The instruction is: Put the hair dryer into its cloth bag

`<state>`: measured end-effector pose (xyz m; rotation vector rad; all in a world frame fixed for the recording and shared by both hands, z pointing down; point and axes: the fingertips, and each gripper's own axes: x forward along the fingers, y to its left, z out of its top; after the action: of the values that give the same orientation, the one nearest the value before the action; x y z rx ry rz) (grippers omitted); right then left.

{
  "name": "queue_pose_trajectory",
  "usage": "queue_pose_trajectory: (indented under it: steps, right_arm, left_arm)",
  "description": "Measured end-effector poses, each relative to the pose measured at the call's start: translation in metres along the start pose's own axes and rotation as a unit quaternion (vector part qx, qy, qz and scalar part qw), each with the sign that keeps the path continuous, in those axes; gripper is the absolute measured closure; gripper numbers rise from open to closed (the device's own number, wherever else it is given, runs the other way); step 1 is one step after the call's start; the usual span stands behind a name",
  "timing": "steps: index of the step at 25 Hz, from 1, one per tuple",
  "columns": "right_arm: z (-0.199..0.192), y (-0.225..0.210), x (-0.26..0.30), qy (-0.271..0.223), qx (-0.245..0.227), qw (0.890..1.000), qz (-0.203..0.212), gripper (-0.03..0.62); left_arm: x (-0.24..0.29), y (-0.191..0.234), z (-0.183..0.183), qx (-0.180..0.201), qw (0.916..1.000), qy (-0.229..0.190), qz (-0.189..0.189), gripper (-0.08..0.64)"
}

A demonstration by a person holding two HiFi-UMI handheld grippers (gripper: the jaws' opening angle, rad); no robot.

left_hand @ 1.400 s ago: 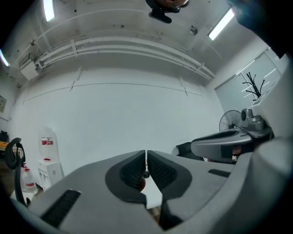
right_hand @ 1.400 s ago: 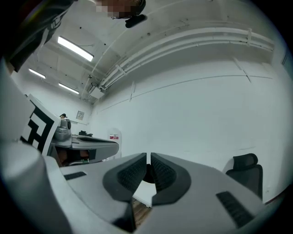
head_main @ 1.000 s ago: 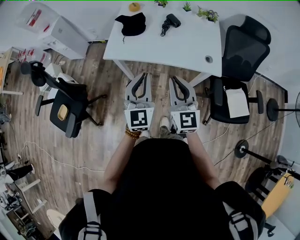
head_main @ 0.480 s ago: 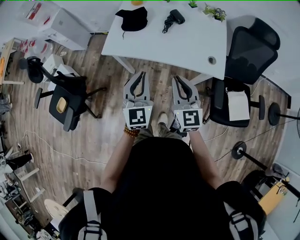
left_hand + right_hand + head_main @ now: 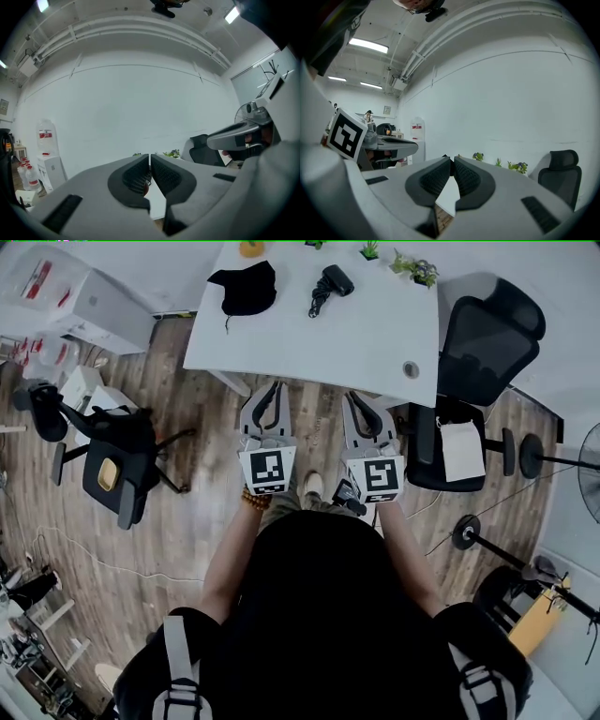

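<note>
Head view: the person stands at the near side of a white table [image 5: 375, 343], both grippers held out side by side over the wooden floor [image 5: 197, 427]. The left gripper [image 5: 276, 385] is clenched on nothing. In the left gripper view its ribbed pads [image 5: 137, 176] meet at the tips, and only a sliver of tabletop shows beyond them. The right gripper [image 5: 352, 396] is the same, shut and empty, with its fingers [image 5: 433, 180] touching at the front in the right gripper view. From above, the table's near edge lies right at the two sets of fingertips.

The hair dryer [image 5: 326, 285] is black, with its cord bunched beside it. It lies on the far part of the table, well ahead of the fingers and roughly in line with the gap between the two grippers. The cloth bag [image 5: 246, 289], also black and lying slack on the tabletop, is ahead of the left fingers and slightly to their left. It sits near the dryer but does not touch it. Small potted plants [image 5: 417, 270] stand along the far edge, beyond the right fingers. A black office chair [image 5: 483, 334] stands off to the right of the right fingers.
</note>
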<state>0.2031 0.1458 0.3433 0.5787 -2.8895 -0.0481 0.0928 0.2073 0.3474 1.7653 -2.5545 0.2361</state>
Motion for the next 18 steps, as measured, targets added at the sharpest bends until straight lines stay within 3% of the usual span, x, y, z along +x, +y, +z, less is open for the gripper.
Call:
queue_pose_trajectory:
  steps: [11,18]
  right_arm:
    - [0.011,-0.002,0.085,0.029,-0.022,0.999,-0.019,0.555]
    - [0.009,-0.006,0.120,0.049,-0.019,0.997,-0.047,0.555]
  left_arm:
    - [0.057,0.098,-0.028,-0.025,0.9995,0.014,0.012,0.526]
    - [0.091,0.134,-0.042,-0.029,0.9992,0.024,-0.011,0.526]
